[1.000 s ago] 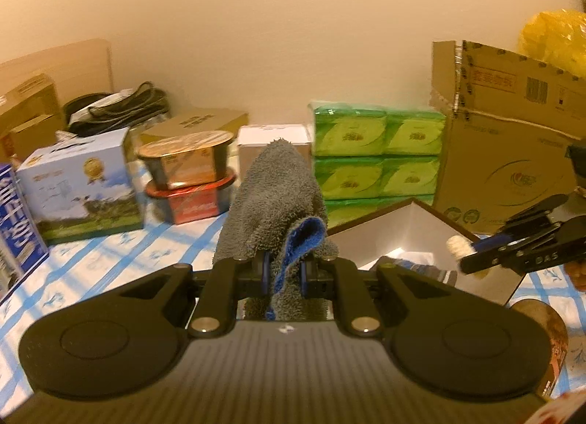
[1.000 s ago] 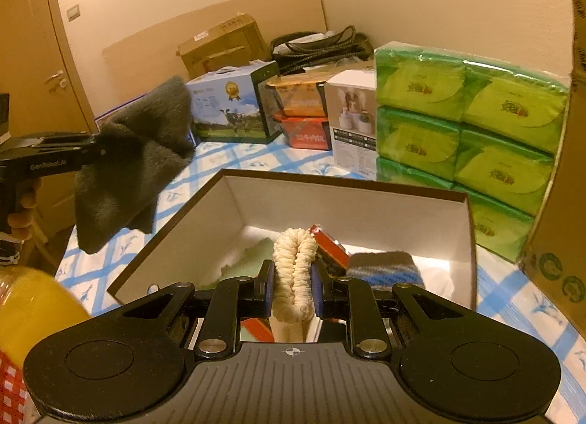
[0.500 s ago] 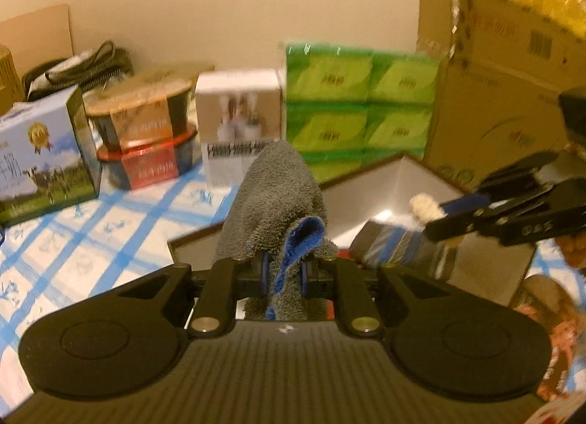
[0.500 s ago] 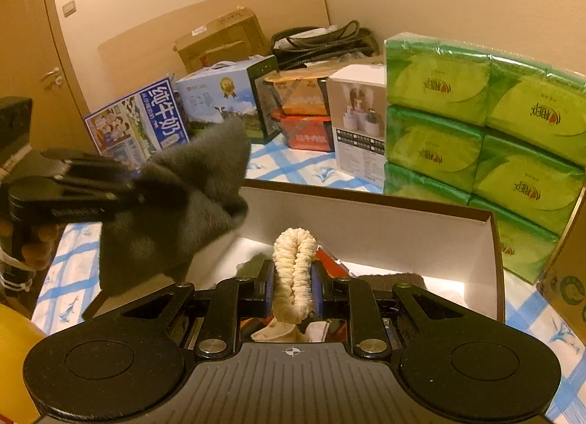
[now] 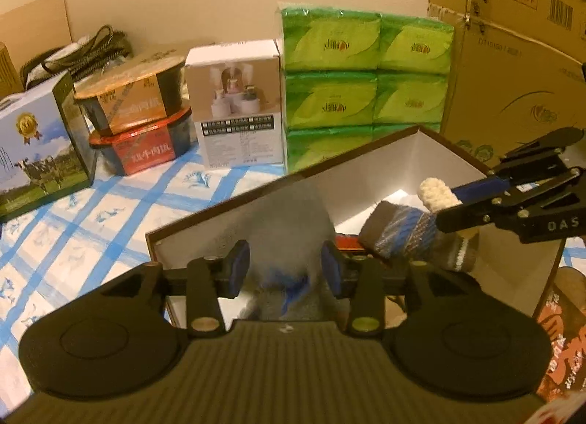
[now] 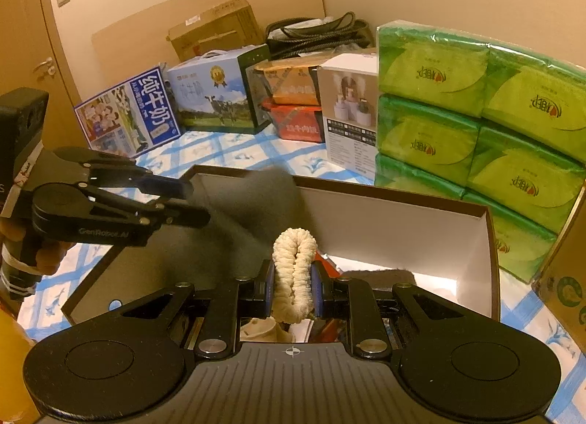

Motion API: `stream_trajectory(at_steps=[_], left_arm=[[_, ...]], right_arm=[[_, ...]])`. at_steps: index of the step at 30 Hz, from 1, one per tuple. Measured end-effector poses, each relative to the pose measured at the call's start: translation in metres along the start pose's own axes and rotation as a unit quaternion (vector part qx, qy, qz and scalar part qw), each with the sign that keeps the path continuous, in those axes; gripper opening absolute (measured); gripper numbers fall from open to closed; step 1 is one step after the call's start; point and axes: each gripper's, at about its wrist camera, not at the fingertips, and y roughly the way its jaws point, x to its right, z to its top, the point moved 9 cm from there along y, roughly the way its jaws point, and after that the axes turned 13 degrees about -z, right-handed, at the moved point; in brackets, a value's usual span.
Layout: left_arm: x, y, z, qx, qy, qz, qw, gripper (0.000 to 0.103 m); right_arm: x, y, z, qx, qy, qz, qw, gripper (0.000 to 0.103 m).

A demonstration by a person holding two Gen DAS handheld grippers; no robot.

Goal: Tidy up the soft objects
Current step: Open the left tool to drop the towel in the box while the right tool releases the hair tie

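Note:
My left gripper (image 5: 285, 270) is open above the near corner of the brown open box (image 5: 227, 200). The grey towel with blue lining (image 5: 289, 237) is blurred between its spread fingers, dropping into the box. In the right wrist view the towel (image 6: 252, 211) is a dark blur by the left gripper's fingers (image 6: 172, 200). My right gripper (image 6: 293, 288) is shut on a cream knitted scrunchie (image 6: 295, 270) over the box (image 6: 403, 226). It also shows in the left wrist view (image 5: 472, 204), holding the scrunchie (image 5: 436, 193) above a striped blue-grey sock (image 5: 414, 237) in the box.
Green tissue packs (image 5: 366, 83), a white carton (image 5: 238, 105), stacked noodle bowls (image 5: 139, 112) and a milk box (image 5: 36, 142) stand behind the box on a blue-checked cloth (image 5: 91, 218). A large cardboard box (image 5: 512, 50) is at the right. A door (image 6: 22, 39) is at the far left.
My left gripper moved forward over the box and opened, letting go of the grey towel, which is falling. My right gripper still holds the scrunchie over the box.

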Motion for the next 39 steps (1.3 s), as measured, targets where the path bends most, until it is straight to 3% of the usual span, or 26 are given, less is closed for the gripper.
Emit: stream_trajectory(at_steps=[20, 21, 22, 24, 28, 39], left_arm=[[-0.021, -0.001, -0.011, -0.021, -0.003, 0.039, 0.999, 0.041], [-0.022, -0.001, -0.011, -0.021, -0.003, 0.04, 0.999, 0.041], [-0.022, -0.001, -0.011, -0.021, -0.003, 0.042, 0.9989, 0.042], [-0.022, 0.0, -0.012, -0.02, -0.002, 0.042, 0.9989, 0.045], [-0.019, 0.0, -0.012, -0.018, 0.0, 0.044, 0.9989, 0.047], [-0.015, -0.003, -0.007, -0.01, 0.002, 0.051, 0.9986, 0.053]], right_arm=[[0.02, 0.043, 0.003, -0.021, -0.012, -0.042, 0.999, 0.021], [0.021, 0.044, 0.004, -0.017, -0.012, -0.046, 0.999, 0.026], [0.023, 0.046, 0.006, -0.013, -0.009, -0.047, 0.999, 0.045], [0.028, 0.05, 0.009, -0.01, 0.001, -0.051, 0.999, 0.059], [0.038, 0.049, 0.015, 0.012, 0.022, -0.065, 0.998, 0.06], [0.045, 0.044, 0.006, -0.008, 0.027, -0.063, 0.998, 0.061]])
